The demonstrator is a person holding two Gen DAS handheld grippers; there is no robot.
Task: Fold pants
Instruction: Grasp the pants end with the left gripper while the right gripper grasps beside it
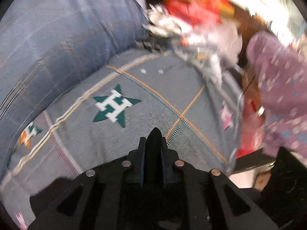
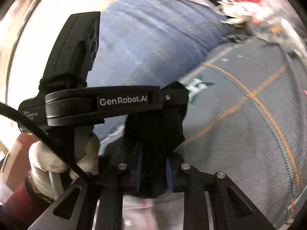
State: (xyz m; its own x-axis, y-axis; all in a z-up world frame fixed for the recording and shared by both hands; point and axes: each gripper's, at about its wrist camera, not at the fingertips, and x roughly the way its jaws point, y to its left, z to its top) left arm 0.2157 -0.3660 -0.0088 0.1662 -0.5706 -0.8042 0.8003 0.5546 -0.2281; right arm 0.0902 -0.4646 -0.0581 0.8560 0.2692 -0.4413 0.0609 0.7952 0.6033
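Pants (image 2: pixel 168 115): a dark bunch of cloth, held up off the bed between both tongs, on the near side of the green star (image 1: pixel 115 105); most of the garment is out of view, so I cannot tell how it hangs or how far it is folded.
Right tongs (image 2: pixel 153 153): clenched on the dark cloth, which fills the gap between the blue pads and rises ragged-edged toward the star.
Left tongs (image 1: pixel 154 140): look clenched too, with a dark wedge, probably the same cloth, pinched between the pads just short of the star; blur makes this less sure.
Left hand (image 2: pixel 48 163): white-gloved, wrapped round the handle of the left tool, on the side of the tongs away from the star.
Bed cover (image 1: pixel 191 95): grey, with orange and teal stitched lines crossing to the right of the star.
Blue bedding (image 1: pixel 57 38): a puffy heap beyond the star and to its left.
Pink flowered cloth (image 1: pixel 278 95): well to the right of the star, at the bed's edge.
Clutter (image 1: pixel 191 15): red and white things beyond the star, too blurred to name.
Risk: both grips seem close together on a small pinch, so the loose length could swing, twist or drop unevenly over the star, giving a crooked fold.
Risk: a thin pinch may slip out during a fast move, which the heavy blur suggests.
Risk: the hanging cloth could catch the blue bedding or drag the pink cloth.
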